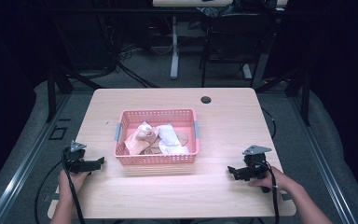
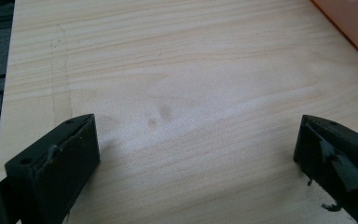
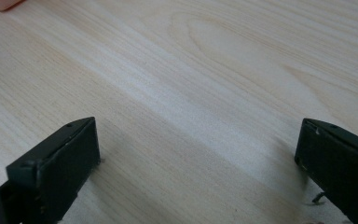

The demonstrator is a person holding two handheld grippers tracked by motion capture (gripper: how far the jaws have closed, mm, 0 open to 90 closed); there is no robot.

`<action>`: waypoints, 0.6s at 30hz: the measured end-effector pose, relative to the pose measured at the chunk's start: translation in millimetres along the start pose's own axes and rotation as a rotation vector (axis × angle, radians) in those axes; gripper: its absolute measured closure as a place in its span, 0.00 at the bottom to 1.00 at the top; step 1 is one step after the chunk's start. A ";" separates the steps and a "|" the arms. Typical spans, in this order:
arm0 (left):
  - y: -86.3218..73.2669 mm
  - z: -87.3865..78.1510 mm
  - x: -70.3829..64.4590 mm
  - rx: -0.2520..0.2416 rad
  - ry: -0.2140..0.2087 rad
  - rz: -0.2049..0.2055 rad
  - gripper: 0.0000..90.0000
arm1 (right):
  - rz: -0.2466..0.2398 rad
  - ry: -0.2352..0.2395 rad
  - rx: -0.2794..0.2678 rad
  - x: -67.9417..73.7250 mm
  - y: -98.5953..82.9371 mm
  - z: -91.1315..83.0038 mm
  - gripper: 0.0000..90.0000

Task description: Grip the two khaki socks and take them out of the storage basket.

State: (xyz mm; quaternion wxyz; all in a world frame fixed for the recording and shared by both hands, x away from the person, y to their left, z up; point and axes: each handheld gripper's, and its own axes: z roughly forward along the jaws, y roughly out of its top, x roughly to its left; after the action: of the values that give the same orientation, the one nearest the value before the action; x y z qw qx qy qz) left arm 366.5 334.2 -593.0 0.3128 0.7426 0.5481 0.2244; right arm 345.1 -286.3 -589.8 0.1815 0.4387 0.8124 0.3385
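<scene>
1. Two claws rested low on the table (image 1: 223, 116), one at each side of a pink basket (image 1: 156, 159); the left claw (image 1: 99, 162) lay just left of the basket's near corner, the right claw (image 1: 231, 171) well apart on the other side.
2. Both stood wide open and held nothing: in each gripper view the two black jaws were far apart with only bare wood between them.
3. The basket sat in the middle of the table and held a heap of crumpled wrappers or packets (image 1: 156, 137), some white, some tan; what they were exactly could not be told.
4. The work looked to be at its start, with nothing gripped and both claws pointing inward toward the basket.
5. The next move probably called for lifting a claw over the basket's wall and coming down on one piece from above, since the wall blocked any approach from the side.
6. The pieces lay overlapping, so picking a single one might drag its neighbour.
7. A cable hole (image 1: 206, 100) lay at the far edge, out of the way; beyond the table stood a chair and desk legs.
</scene>
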 end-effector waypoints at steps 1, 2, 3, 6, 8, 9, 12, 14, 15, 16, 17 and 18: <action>0.0 0.0 0.0 0.000 0.000 0.000 0.00 | 0.000 0.000 0.000 0.0 0.0 0.0 0.00; 0.0 0.0 -0.1 0.000 0.001 0.000 0.00 | 0.001 -0.001 0.000 0.2 -0.1 -0.1 0.00; 0.0 0.0 -0.1 0.000 0.001 0.000 0.00 | 0.001 -0.002 -0.001 0.3 -0.2 -0.1 0.00; 0.1 -0.1 -0.3 0.001 0.003 -0.002 0.00 | 0.000 -0.003 -0.004 0.3 -0.6 -0.4 0.00; 0.4 -0.4 -0.1 0.006 0.002 0.001 0.00 | 0.001 -0.004 -0.004 0.3 -0.7 -0.6 0.00; 0.4 -0.6 0.1 0.007 -0.001 0.002 0.00 | 0.001 -0.002 -0.003 0.2 -0.7 -0.6 0.00; 1.0 -1.2 0.9 0.019 -0.007 0.010 0.00 | 0.001 -0.003 -0.003 0.3 -0.7 -0.7 0.00; 1.6 -1.1 1.2 0.022 -0.010 0.013 0.00 | 0.001 -0.003 -0.003 0.3 -0.7 -0.7 0.00; 2.2 -1.0 1.2 0.025 -0.010 0.013 0.00 | 0.002 -0.004 -0.003 0.3 -0.6 -0.8 0.00; 3.5 -1.5 1.3 0.042 -0.014 0.016 0.00 | 0.002 -0.004 -0.003 0.4 -0.7 -0.8 0.00; 3.5 -1.5 1.3 0.042 -0.014 0.016 0.00 | 0.002 -0.004 -0.003 0.4 -0.7 -0.8 0.00; 5.7 -2.4 1.3 0.066 -0.023 0.021 0.00 | 0.002 -0.004 -0.003 0.4 -0.7 -0.8 0.00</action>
State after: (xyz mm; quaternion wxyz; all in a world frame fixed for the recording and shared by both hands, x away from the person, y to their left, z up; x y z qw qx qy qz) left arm 369.1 334.8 -587.3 0.2922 0.7607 0.5437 0.2007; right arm 343.9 -286.6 -589.7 0.1834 0.4401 0.8110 0.3391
